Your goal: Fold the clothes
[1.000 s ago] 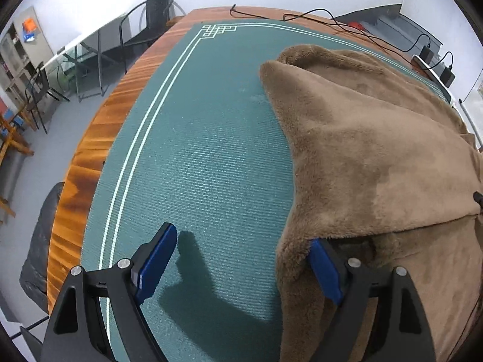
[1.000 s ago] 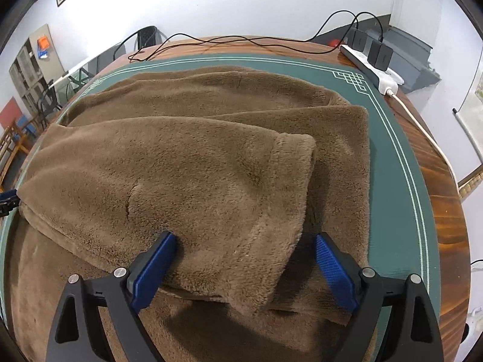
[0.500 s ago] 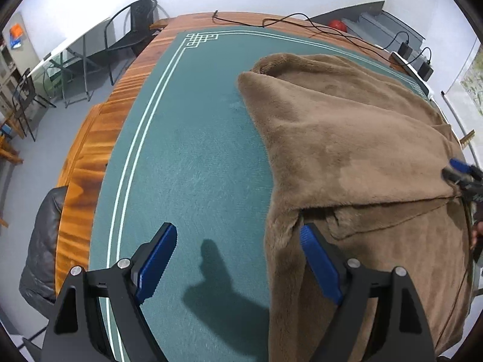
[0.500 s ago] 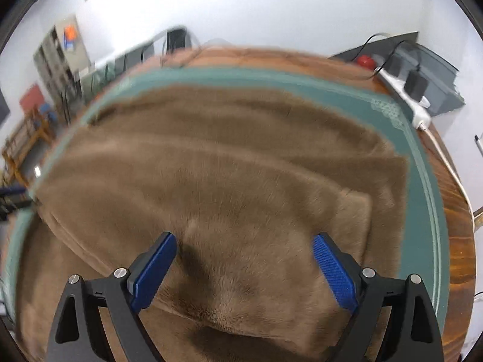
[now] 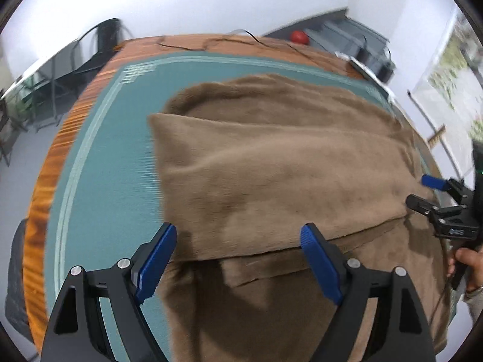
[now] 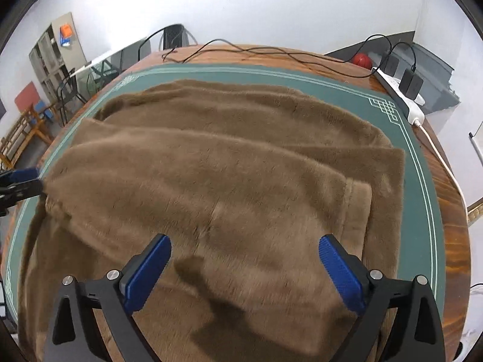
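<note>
A brown fleece garment (image 5: 280,169) (image 6: 229,181) lies partly folded on the green table mat (image 5: 108,157) (image 6: 422,181), one sleeve laid across its body. My left gripper (image 5: 238,259) hovers open above the garment's near left edge, nothing between its blue pads. My right gripper (image 6: 244,271) is open too, above the folded sleeve, holding nothing. In the left wrist view the right gripper (image 5: 434,193) shows at the far right with a hand (image 5: 468,259) on it. The left gripper's tip (image 6: 21,181) shows at the left edge of the right wrist view.
A wooden table rim (image 5: 39,199) (image 6: 455,241) surrounds the mat. Black cables (image 6: 256,51) and a white power strip (image 6: 401,96) with chargers lie along the far right edge. Chairs (image 5: 90,51), a shelf unit (image 6: 57,57) and a red ball (image 6: 362,58) stand beyond the table.
My left gripper swung right from over the bare mat to over the garment's edge. My right gripper lifted back off the sleeve fold. Both stayed open.
</note>
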A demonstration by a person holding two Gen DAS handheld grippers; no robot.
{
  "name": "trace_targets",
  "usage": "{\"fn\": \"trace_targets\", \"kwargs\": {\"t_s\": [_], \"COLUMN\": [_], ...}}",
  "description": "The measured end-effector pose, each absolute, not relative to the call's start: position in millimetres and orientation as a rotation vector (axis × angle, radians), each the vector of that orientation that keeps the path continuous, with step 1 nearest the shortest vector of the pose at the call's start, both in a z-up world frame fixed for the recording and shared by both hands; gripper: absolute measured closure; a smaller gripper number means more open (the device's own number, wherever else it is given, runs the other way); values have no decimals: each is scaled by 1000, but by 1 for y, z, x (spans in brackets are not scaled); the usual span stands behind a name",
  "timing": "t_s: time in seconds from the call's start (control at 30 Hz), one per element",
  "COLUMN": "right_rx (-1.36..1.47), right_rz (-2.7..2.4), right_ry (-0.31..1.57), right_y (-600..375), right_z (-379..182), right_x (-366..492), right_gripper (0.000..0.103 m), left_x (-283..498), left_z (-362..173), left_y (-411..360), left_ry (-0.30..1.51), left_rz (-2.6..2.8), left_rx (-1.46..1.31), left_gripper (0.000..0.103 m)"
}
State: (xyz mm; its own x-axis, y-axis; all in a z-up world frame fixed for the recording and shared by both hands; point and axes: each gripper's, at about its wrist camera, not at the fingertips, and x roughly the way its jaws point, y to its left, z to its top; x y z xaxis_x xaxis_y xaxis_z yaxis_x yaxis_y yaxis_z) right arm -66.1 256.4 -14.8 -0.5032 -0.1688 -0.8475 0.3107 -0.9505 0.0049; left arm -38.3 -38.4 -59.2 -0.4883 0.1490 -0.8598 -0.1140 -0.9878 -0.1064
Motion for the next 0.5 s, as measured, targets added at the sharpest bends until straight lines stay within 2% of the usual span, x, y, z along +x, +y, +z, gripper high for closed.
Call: {"fn": "trace_targets", "kwargs": {"t_s": [0.1,0.27,0.5], "right_rx": [1411,1445,1402], "right_rz": [-2487,-2483,-2486], "right_ry": [248,308,252], "right_y": [256,256,269], "right_z": [-21,-37,-16], "right_x": [-52,-43,-19], "right_gripper": [3,2,1], "left_x": [-46,-50,-51], "left_z": [-73,-89,-89], "left_y": [-26,-31,-30], "left_ry": [23,24,35], "left_rz": [2568,2550,2540], "left_rx": [-1534,-1552,-1564], "left_gripper": [16,16,16]}}
